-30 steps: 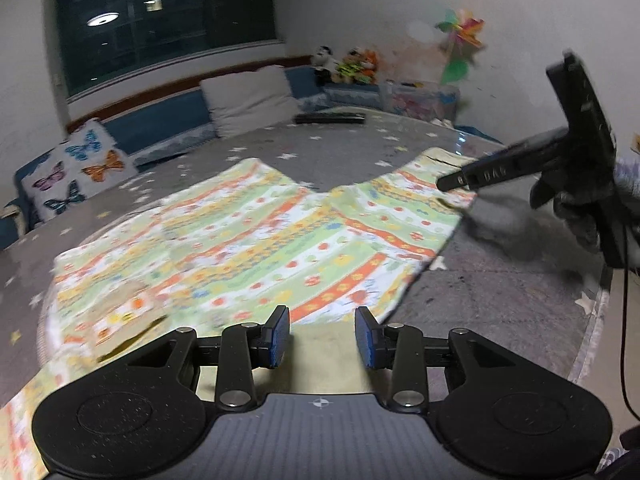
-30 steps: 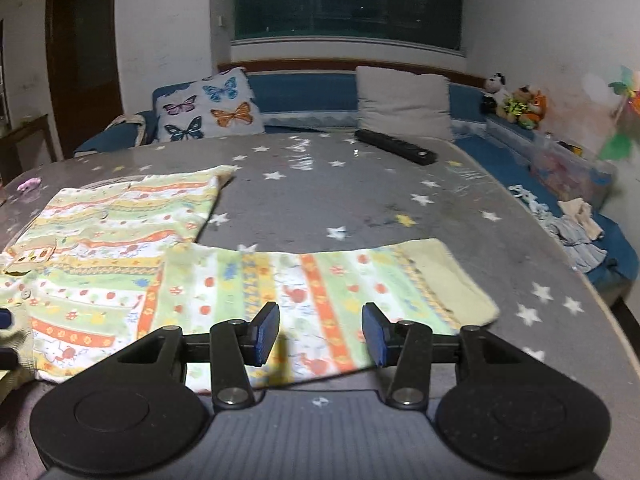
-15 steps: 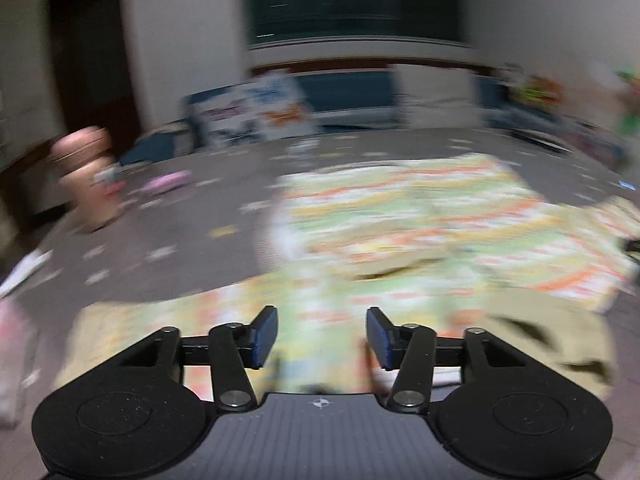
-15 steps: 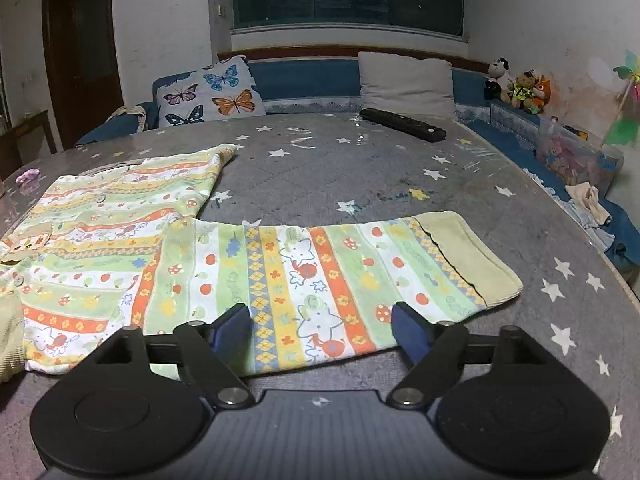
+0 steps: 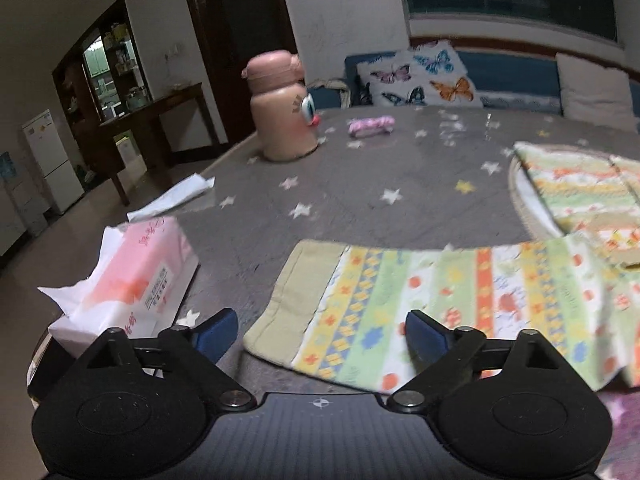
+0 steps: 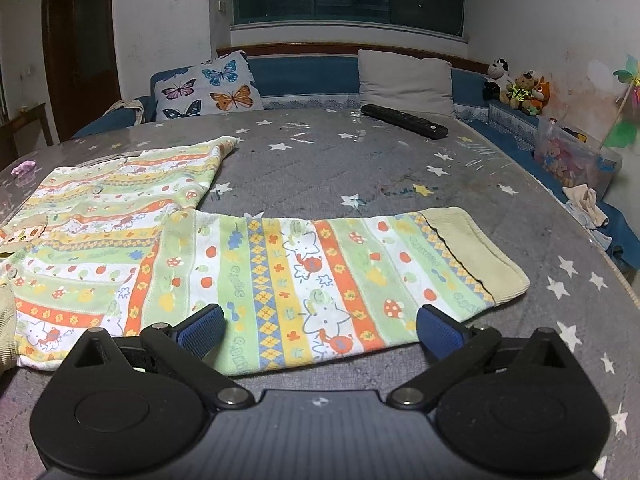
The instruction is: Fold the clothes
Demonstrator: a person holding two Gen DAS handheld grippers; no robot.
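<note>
Left gripper level, low over garment sleeve cuff, jaws spread wide, empty. Right gripper likewise over other sleeve, wide apart, holding nothing.

Grey star-printed counter. Directly on it: striped patterned children's garment lower centre; black remote control upper right; pink tissue pack lower left; pink cartoon flask upper centre.
</note>
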